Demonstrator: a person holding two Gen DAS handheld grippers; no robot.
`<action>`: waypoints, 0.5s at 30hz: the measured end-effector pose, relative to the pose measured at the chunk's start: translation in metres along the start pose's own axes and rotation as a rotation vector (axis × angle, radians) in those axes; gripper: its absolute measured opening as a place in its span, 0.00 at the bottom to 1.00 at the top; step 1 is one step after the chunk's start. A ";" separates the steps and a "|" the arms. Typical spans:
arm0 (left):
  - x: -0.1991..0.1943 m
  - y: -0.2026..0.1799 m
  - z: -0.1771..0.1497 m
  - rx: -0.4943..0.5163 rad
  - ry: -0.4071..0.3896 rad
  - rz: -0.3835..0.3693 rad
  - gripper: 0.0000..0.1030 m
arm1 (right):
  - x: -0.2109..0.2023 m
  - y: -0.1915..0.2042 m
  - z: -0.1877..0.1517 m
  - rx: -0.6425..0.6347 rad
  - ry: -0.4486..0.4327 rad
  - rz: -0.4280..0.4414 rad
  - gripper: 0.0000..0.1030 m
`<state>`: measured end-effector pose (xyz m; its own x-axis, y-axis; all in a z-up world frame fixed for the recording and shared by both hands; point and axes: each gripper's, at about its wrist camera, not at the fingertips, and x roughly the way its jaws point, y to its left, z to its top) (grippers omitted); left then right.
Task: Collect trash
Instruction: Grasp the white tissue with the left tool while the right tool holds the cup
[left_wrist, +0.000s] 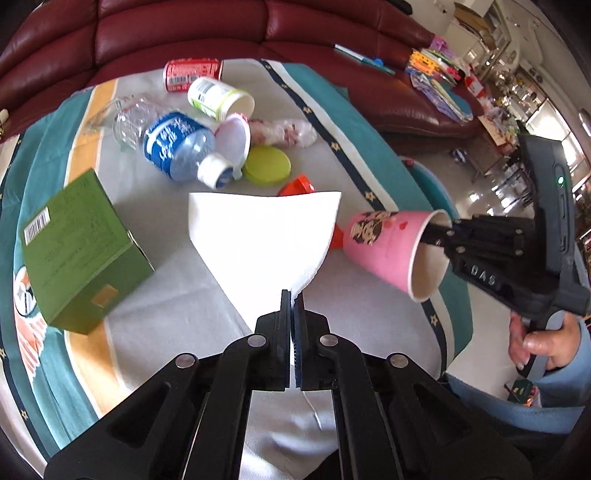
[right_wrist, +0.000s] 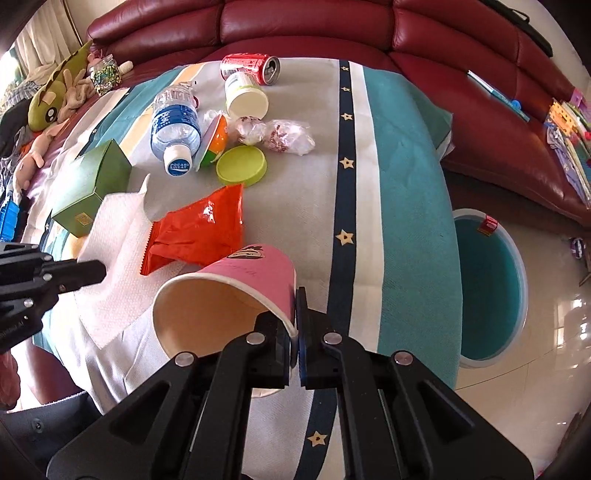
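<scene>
White paper towel (left_wrist: 258, 236), a soft folded sheet, hangs pinched between the closed jaws of the left gripper (left_wrist: 292, 306) above the teal, grey and yellow striped tablecloth (right_wrist: 399, 206), while the right gripper (right_wrist: 296, 325) is clamped on the rim of a pink paper cup (right_wrist: 229, 295) printed with a cartoon figure, held tilted over the table edge. On the cloth beyond lie an orange foil snack bag (right_wrist: 195, 229), a green cardboard box (left_wrist: 81, 251), a clear plastic bottle with a blue label (left_wrist: 177, 147), a lime-green round lid (right_wrist: 242, 164) and a red drinks can (right_wrist: 251, 68), and a round teal bin (right_wrist: 487, 288) stands on the floor beside the table
</scene>
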<state>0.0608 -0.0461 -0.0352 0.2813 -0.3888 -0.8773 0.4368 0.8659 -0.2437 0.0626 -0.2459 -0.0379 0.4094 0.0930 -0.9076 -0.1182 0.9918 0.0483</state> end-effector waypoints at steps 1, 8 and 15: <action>0.005 0.000 -0.005 0.000 0.011 0.018 0.03 | 0.000 -0.002 -0.003 0.002 0.004 -0.003 0.03; 0.027 0.017 -0.016 -0.008 0.016 0.184 0.61 | 0.000 -0.012 -0.014 0.028 0.013 -0.002 0.03; 0.053 0.011 -0.014 0.032 0.058 0.221 0.65 | 0.000 -0.013 -0.011 0.037 0.010 0.007 0.03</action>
<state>0.0690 -0.0525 -0.0904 0.3246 -0.1710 -0.9303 0.3973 0.9172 -0.0299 0.0539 -0.2598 -0.0434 0.3997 0.0997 -0.9112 -0.0875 0.9937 0.0703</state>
